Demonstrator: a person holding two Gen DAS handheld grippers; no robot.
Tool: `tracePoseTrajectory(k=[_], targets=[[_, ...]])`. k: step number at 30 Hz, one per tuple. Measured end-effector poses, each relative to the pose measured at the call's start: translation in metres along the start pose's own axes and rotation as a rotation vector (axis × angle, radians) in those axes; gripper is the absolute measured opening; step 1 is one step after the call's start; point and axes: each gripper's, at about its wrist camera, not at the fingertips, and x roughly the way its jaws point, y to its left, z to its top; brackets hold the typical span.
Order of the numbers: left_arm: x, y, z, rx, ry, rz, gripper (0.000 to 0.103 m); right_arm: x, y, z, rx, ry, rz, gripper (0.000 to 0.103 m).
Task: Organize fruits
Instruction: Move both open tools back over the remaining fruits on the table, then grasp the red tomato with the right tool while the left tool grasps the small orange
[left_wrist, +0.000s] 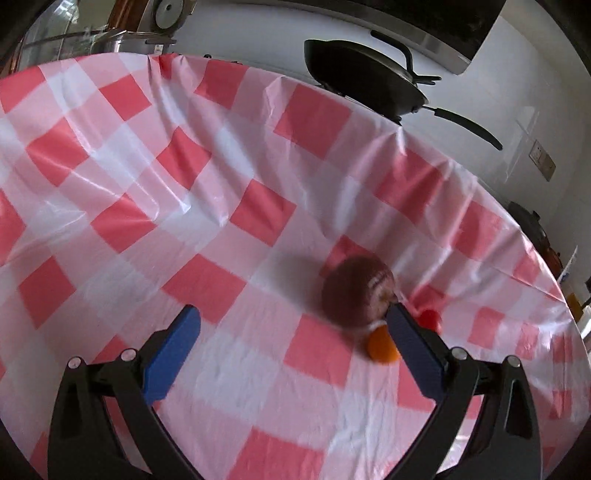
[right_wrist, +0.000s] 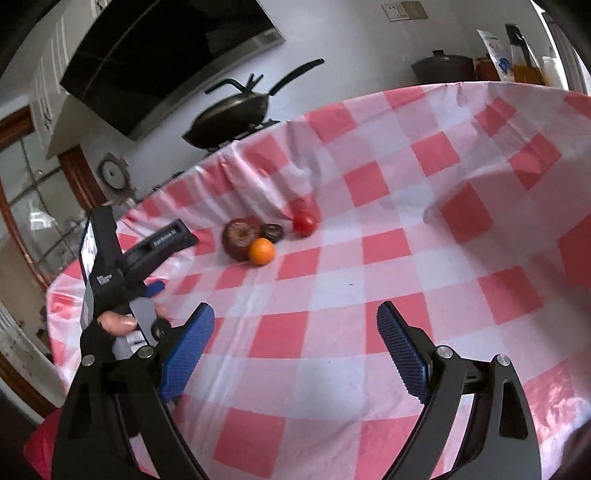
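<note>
Fruits clustered on the red-and-white checked cloth (right_wrist: 369, 266) of the desk, left of centre in the right wrist view: a large dark reddish-brown fruit (right_wrist: 240, 238) touching an orange (right_wrist: 261, 251) at its lower right, a small dark fruit (right_wrist: 272, 232) just behind the orange, and a red tomato (right_wrist: 304, 222) just beside that, further right. Same group at lower right in the left wrist view, blurred: brown fruit (left_wrist: 356, 291), orange (left_wrist: 382, 347) below it, tomato (left_wrist: 430, 318) partly hidden behind the right-hand blue pad. Left gripper (left_wrist: 291, 328) spread wide, nothing between its fingers, the right-hand pad just beside the brown fruit and orange; contact cannot be judged through the blur. Right gripper (right_wrist: 295, 321) also spread wide and empty, low in the frame, well apart from the fruits. At mid left of the right wrist view, a gloved hand (right_wrist: 107, 328) around the left gripper's black handle. Beyond the desk's far edge, a black wok (right_wrist: 231, 120) on a stove under a dark range hood (right_wrist: 166, 55).
</note>
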Motion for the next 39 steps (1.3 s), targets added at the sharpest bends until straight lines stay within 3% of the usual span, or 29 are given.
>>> tracePoseTrajectory(k=[2,7,10,15,19,33,35,39], targets=[[0.004,0.009,0.001,0.007,-0.009,-0.001,0.101,0.013,0.004,0.012,-0.016,0.009,-0.004,0.087],[-0.008,0.033,0.007,-0.012,-0.088,0.004,0.101,0.083,0.015,0.046,-0.112,0.074,-0.112,0.086],[-0.005,0.041,0.007,-0.048,-0.064,-0.009,0.101,0.136,0.017,0.06,-0.13,0.157,-0.175,0.071],[-0.002,0.042,0.006,-0.044,-0.052,-0.008,0.101,0.19,0.021,0.075,-0.156,0.196,-0.204,0.066],[0.0,0.042,0.006,-0.048,-0.04,-0.002,0.101,0.217,0.021,0.081,-0.194,0.229,-0.242,0.055],[0.004,0.039,0.005,-0.045,-0.016,-0.004,0.101,0.259,0.027,0.087,-0.271,0.304,-0.262,0.047],[0.004,0.039,0.005,-0.044,-0.01,-0.006,0.101,0.258,0.027,0.086,-0.276,0.301,-0.247,0.036],[0.006,0.038,0.004,-0.033,-0.003,-0.01,0.101,0.236,0.022,0.078,-0.193,0.272,-0.258,0.034]])
